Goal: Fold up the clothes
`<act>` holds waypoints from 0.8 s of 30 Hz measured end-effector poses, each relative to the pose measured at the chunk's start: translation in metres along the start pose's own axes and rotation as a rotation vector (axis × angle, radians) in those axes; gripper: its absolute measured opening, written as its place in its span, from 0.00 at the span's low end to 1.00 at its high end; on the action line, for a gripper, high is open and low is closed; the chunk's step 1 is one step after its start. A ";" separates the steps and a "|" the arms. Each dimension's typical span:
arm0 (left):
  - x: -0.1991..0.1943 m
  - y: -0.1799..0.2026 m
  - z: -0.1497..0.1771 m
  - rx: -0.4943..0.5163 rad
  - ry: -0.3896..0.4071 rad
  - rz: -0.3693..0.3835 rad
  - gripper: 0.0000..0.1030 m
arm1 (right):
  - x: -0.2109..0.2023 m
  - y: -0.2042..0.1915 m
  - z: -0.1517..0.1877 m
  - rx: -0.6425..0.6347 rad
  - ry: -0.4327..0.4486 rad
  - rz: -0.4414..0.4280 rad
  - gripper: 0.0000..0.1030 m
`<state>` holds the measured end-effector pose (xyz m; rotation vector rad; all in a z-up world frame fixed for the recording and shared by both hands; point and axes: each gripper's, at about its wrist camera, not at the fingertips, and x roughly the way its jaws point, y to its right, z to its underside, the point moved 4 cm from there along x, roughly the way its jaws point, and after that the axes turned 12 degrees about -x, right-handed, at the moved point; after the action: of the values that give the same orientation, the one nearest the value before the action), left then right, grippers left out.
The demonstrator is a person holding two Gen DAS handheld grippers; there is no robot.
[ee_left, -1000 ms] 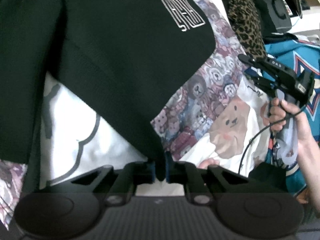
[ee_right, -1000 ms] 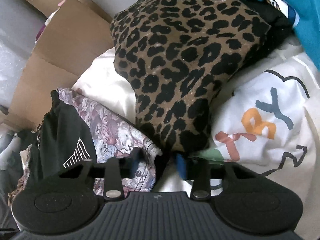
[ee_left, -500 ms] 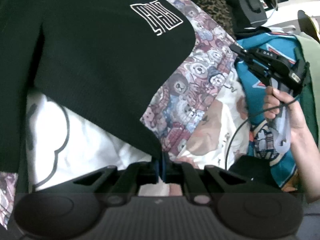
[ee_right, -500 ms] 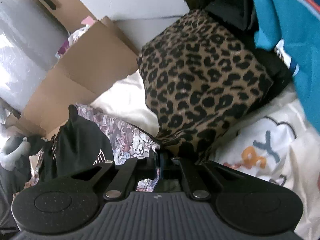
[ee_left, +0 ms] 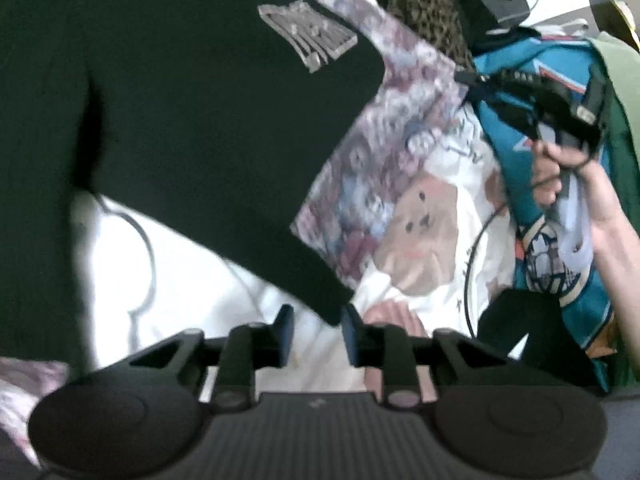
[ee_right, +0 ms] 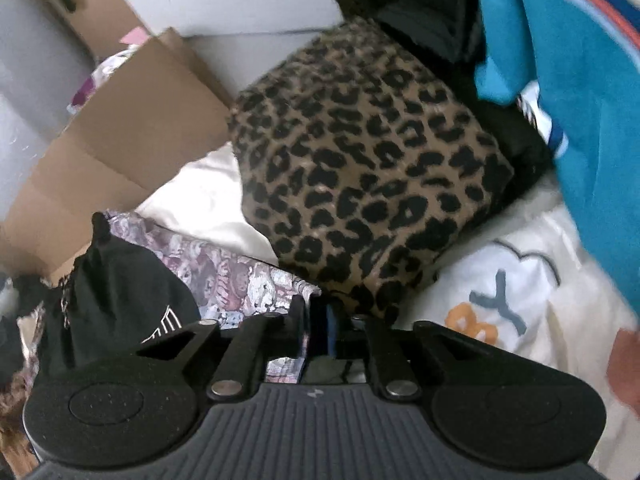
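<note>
A: What does the left wrist view give that the right one lacks?

B: The person's hand (ee_left: 576, 184) at three o'clock, wrapped round the handle of the right gripper (ee_left: 464, 78), which points toward nine o'clock over a teal jersey (ee_left: 516, 60). The right wrist view instead shows a cardboard box (ee_right: 132, 128) at ten o'clock and a leopard-print garment (ee_right: 360, 168) filling its centre.

A: And the black garment?

B: The black garment (ee_left: 180, 112) covers the upper left of the left wrist view, dark, with a white line logo near twelve o'clock. Its lower corner tapers to a point at six o'clock, lying on a bear-print fabric (ee_left: 384, 148) and a white printed cloth (ee_left: 168, 280).

A: Is the left gripper holding it?

B: The left gripper (ee_left: 316, 330) is opening; the corner hangs between the blue pads, near the right one, and neither visibly presses it.

A: The right gripper?

B: Opening too, a narrow gap; in its own view I see nothing clamped.
</note>
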<state>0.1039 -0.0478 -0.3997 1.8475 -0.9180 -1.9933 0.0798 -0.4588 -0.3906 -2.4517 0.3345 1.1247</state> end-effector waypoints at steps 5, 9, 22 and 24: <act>-0.021 0.001 -0.013 0.019 0.049 -0.035 0.26 | -0.017 0.000 -0.005 0.007 0.027 0.049 0.30; -0.042 -0.006 -0.026 0.005 0.097 -0.072 0.26 | -0.034 -0.001 -0.011 0.021 0.092 0.076 0.30; -0.168 -0.062 -0.061 -0.055 0.347 -0.319 0.26 | -0.036 -0.067 -0.026 -0.051 0.142 0.042 0.31; -0.186 -0.071 -0.061 -0.073 0.381 -0.351 0.26 | -0.035 -0.082 -0.029 -0.083 0.131 0.028 0.31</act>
<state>0.2061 0.1003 -0.2951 2.3600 -0.4300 -1.7192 0.1082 -0.3983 -0.3242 -2.6077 0.3691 1.0100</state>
